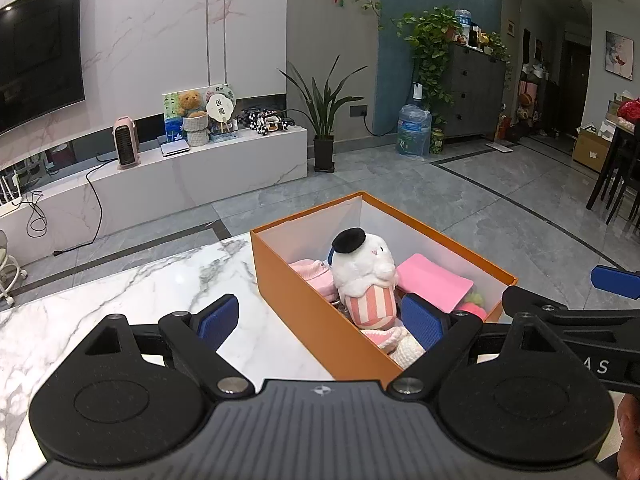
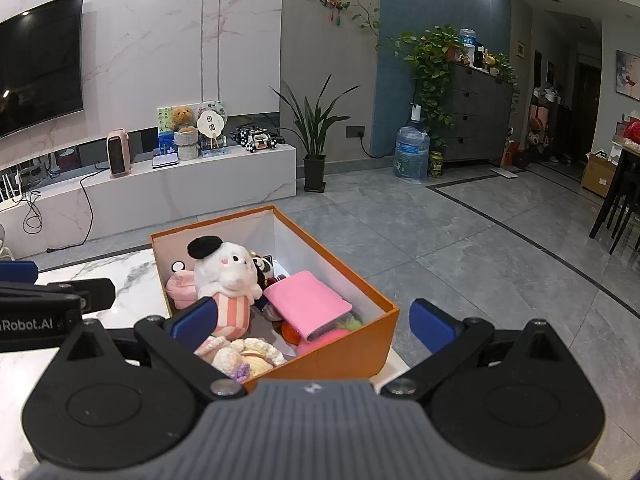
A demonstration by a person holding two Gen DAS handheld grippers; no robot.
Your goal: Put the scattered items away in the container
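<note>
Left gripper [image 1: 320,320], right gripper [image 2: 312,324]: I hold both released, empty | white plush toy [image 2: 224,268] in orange cardboard box [image 1: 304,304]: soft, light; I'd pinch its striped body.

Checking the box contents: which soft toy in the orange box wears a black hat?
The white plush with the pink-striped base, standing tallest; the cream knitted toy nearer the grippers has none.

Lower part of the white plush toy [image 1: 366,280] sits hidden among other items in the orange box [image 1: 296,288]. A television [image 1: 38,56] is cut off at the frame's left edge. Small toys [image 2: 256,138] on the far ledge are too small to identify.
</note>
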